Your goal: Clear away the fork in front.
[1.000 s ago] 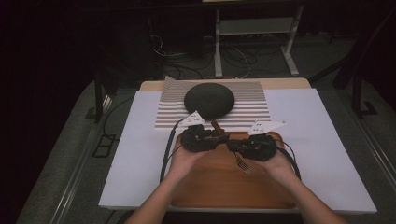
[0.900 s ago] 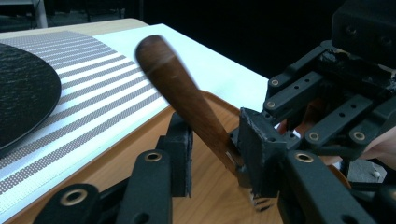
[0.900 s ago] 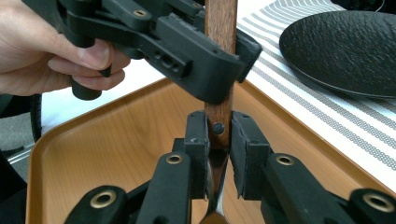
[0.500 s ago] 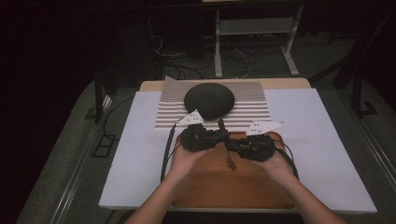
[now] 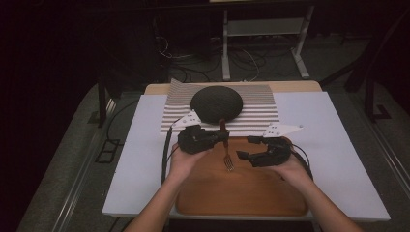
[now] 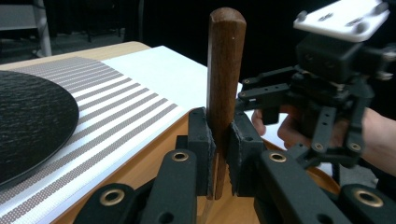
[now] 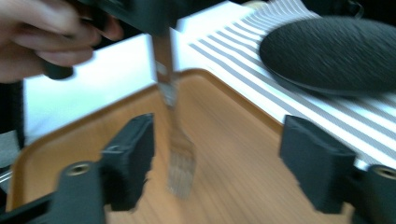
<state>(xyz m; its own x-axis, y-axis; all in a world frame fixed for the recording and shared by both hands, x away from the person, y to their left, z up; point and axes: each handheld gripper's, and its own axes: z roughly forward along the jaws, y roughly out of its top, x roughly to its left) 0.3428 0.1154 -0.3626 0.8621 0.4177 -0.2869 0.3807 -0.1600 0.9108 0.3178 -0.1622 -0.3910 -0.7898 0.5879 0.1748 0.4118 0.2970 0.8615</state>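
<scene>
A fork (image 5: 226,151) with a brown wooden handle (image 6: 225,70) hangs tines-down over the orange-brown tray (image 5: 241,193). My left gripper (image 5: 222,136) is shut on the handle, which stands up between its pads (image 6: 201,140). In the right gripper view the metal tines (image 7: 181,172) hang blurred just above the tray floor (image 7: 233,135), between the wide-apart jaws of my right gripper (image 7: 219,158). That gripper (image 5: 246,148) is open, just right of the fork and not touching it, and it also appears in the left gripper view (image 6: 327,93).
A black round dish (image 5: 216,103) rests on a striped placemat (image 5: 261,116) just behind the tray. A white cover (image 5: 140,159) spreads over the table. Cables loop from both grippers. Beyond the table are a dark floor and a white stand (image 5: 261,43).
My right gripper has drawn away to the right from the left one, and its jaws now stand apart. The fork has stayed in my left gripper, tines hanging down.
</scene>
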